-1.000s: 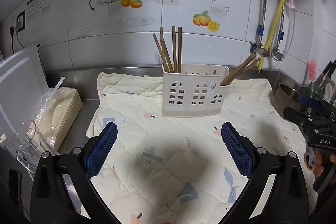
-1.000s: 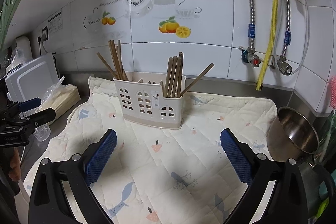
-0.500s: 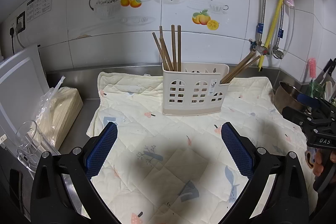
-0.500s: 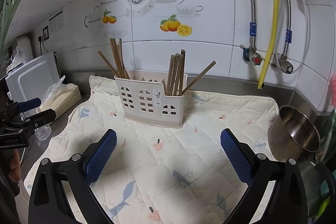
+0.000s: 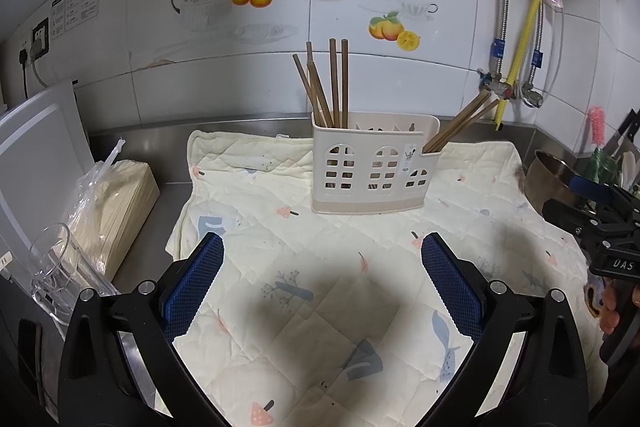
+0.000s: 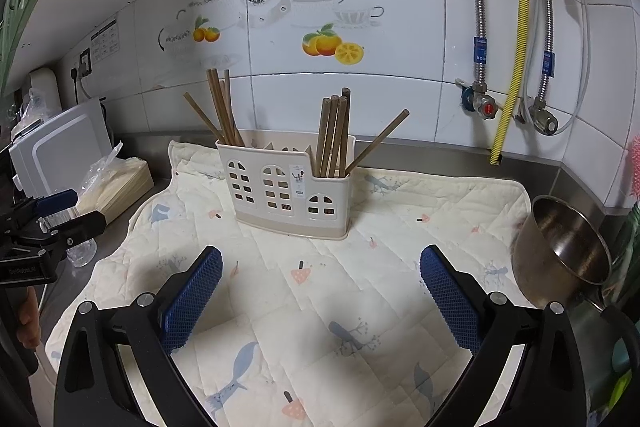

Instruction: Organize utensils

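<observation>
A cream plastic utensil holder point(image 5: 372, 167) point(image 6: 288, 195) stands on a quilted cloth point(image 5: 320, 267) point(image 6: 320, 287). Several brown chopsticks point(image 5: 332, 87) point(image 6: 220, 107) stick up from its left compartment, and another bunch point(image 5: 460, 125) point(image 6: 334, 135) leans out of the right one. My left gripper point(image 5: 322, 283) hovers open over the cloth, well in front of the holder, with nothing between its blue pads. My right gripper point(image 6: 320, 295) is likewise open and empty. Each gripper shows at the edge of the other's view.
A steel pot point(image 6: 560, 247) point(image 5: 548, 175) sits at the cloth's right edge. At the left are a bagged pack of sticks point(image 5: 116, 203), a clear glass point(image 5: 52, 267) and a white appliance point(image 5: 36, 163). Hoses and valves point(image 6: 496, 99) hang on the tiled wall.
Both grippers have drawn slightly back from the holder, which sits a little higher and farther in each view. Both stay open and empty.
</observation>
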`<state>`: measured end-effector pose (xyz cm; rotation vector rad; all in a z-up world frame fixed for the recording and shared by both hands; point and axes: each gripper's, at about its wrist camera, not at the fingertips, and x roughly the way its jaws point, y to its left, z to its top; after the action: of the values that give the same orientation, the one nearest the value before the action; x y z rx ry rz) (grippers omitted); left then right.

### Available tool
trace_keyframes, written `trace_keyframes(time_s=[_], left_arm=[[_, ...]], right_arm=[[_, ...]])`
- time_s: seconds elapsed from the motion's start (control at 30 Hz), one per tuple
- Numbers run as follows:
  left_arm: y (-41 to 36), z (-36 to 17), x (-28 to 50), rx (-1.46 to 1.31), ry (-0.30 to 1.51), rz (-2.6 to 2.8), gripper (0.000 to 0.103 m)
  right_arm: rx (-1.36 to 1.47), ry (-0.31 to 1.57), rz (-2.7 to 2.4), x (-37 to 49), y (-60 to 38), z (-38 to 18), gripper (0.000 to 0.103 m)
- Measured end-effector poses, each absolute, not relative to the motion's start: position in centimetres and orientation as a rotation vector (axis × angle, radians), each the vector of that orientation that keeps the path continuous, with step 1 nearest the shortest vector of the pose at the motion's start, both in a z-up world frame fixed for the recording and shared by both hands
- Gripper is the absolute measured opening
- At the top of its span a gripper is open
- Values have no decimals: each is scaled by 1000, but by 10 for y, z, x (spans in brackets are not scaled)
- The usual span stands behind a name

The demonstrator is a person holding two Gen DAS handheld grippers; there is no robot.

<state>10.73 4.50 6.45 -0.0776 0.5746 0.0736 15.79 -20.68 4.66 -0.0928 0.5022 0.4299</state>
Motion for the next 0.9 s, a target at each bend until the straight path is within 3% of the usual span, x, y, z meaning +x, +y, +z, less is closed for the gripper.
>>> trace_keyframes(time_s=[0.9], left_arm=[[44,53,111,-69,609,86,98]], right_arm=[[-71,523,415,158,-216,40,96]])
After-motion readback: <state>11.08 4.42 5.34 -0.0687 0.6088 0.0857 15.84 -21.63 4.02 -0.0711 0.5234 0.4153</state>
